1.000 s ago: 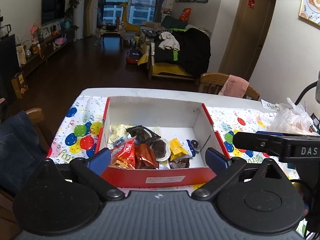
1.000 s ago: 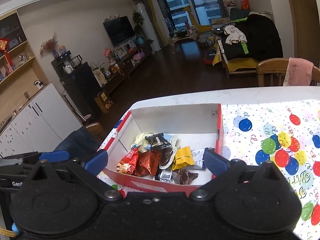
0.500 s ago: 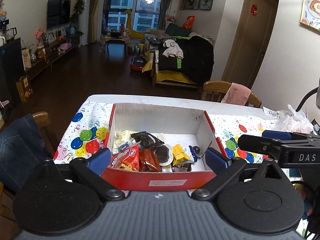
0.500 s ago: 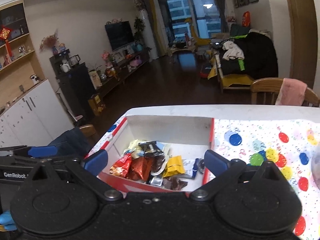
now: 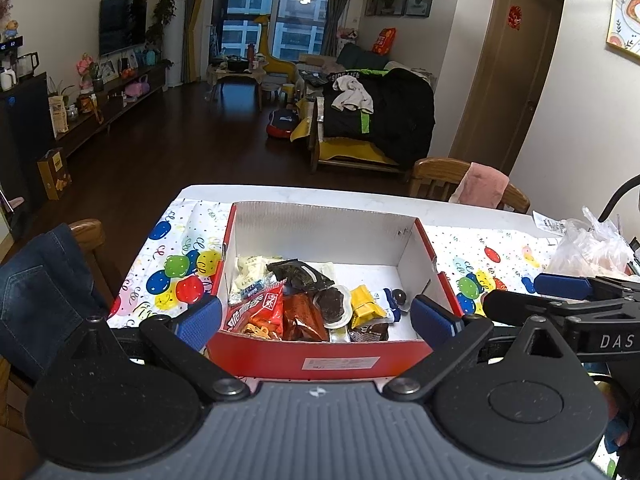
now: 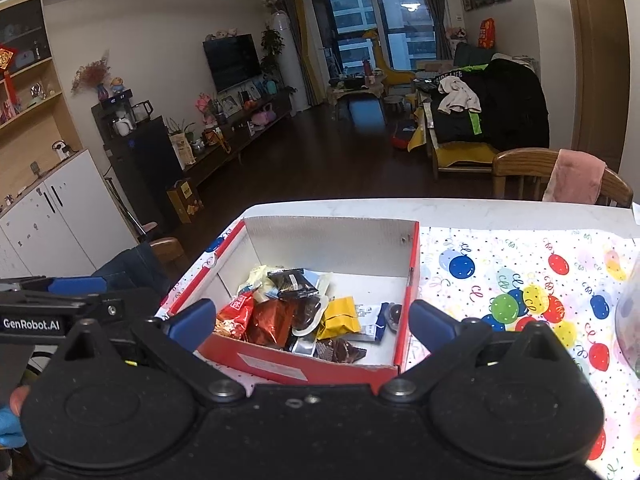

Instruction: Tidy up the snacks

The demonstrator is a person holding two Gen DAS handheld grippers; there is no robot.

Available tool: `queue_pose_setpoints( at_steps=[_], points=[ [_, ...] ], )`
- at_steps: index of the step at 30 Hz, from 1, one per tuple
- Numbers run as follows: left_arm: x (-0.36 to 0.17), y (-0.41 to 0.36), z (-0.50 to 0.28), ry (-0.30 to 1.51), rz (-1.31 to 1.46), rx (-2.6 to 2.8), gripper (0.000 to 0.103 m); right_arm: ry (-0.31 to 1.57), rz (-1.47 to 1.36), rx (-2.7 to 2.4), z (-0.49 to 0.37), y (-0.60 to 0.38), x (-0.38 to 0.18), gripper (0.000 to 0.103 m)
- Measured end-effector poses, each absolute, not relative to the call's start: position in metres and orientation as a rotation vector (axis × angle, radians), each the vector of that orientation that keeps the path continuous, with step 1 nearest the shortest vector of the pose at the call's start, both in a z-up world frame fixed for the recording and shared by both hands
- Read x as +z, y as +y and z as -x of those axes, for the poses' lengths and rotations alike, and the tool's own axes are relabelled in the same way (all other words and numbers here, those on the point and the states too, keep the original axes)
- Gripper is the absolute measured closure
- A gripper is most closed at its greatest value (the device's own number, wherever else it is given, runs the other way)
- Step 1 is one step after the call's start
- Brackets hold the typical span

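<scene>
A red cardboard box (image 5: 332, 362) (image 6: 300, 366) with a white inside sits on the balloon-print tablecloth. Several snack packets lie in its near half: a red packet (image 5: 260, 310) (image 6: 236, 314), a yellow one (image 5: 366, 306) (image 6: 340, 316) and a dark one (image 5: 300, 274) (image 6: 294, 282). My left gripper (image 5: 316, 318) hovers open at the box's near wall, nothing between its blue pads. My right gripper (image 6: 310, 320) is open too, held just before the box's near right corner, and empty. Each gripper shows at the edge of the other's view.
A clear plastic bag (image 5: 592, 246) lies on the tablecloth (image 6: 520, 280) right of the box. Wooden chairs stand at the far side (image 6: 520, 172) and at the left, one draped with jeans (image 5: 40, 280). A living room lies beyond the table.
Both grippers have pulled back and tilted up from the box, so it sits lower in both views. Both stay open; the snacks have not moved.
</scene>
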State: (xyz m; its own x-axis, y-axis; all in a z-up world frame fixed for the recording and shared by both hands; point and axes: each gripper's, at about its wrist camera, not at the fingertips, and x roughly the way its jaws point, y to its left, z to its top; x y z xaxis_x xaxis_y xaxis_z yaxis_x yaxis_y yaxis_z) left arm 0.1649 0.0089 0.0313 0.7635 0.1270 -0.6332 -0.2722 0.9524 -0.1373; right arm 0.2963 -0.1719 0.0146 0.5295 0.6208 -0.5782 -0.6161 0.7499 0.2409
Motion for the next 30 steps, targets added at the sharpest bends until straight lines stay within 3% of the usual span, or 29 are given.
queue_pose_setpoints(
  at_steps=[30],
  points=[
    [0.0313,0.0009,-0.1670,0.675,0.202,0.211,0.002,0.730,-0.041,0.763,-0.3024,-0.1741,0.0100,0.000]
  ],
)
